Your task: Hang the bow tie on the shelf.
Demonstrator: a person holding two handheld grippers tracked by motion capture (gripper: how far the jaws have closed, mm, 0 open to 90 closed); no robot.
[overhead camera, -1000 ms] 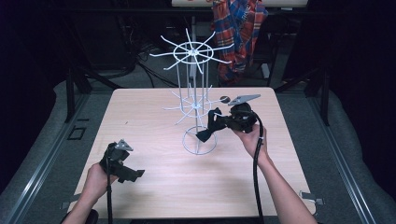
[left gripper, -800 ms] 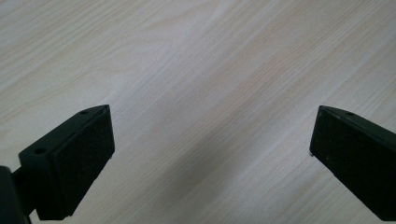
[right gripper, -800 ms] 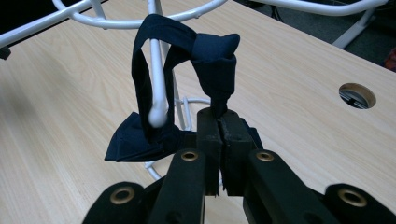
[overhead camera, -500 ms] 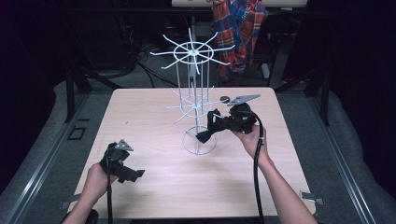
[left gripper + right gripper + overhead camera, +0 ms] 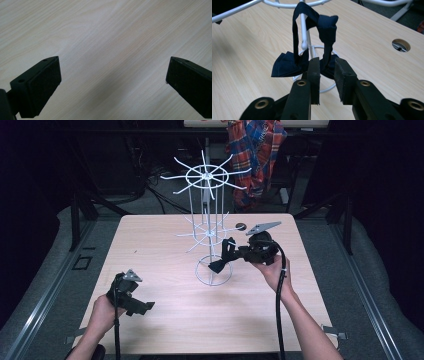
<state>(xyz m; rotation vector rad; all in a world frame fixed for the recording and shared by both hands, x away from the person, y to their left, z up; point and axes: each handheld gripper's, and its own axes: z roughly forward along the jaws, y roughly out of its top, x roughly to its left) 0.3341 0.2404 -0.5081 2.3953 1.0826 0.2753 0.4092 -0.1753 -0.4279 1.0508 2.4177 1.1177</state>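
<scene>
Overhead table [image 5: 150,250] view; two close claw-mounted views

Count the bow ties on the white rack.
1. A navy bow tie hangs by its strap from a lower-tier arm of the white wire rack, right at the right claw. Other arms look bare; thin items could be missed.

No readable text, label, brand, number or sign on anything here.
</scene>
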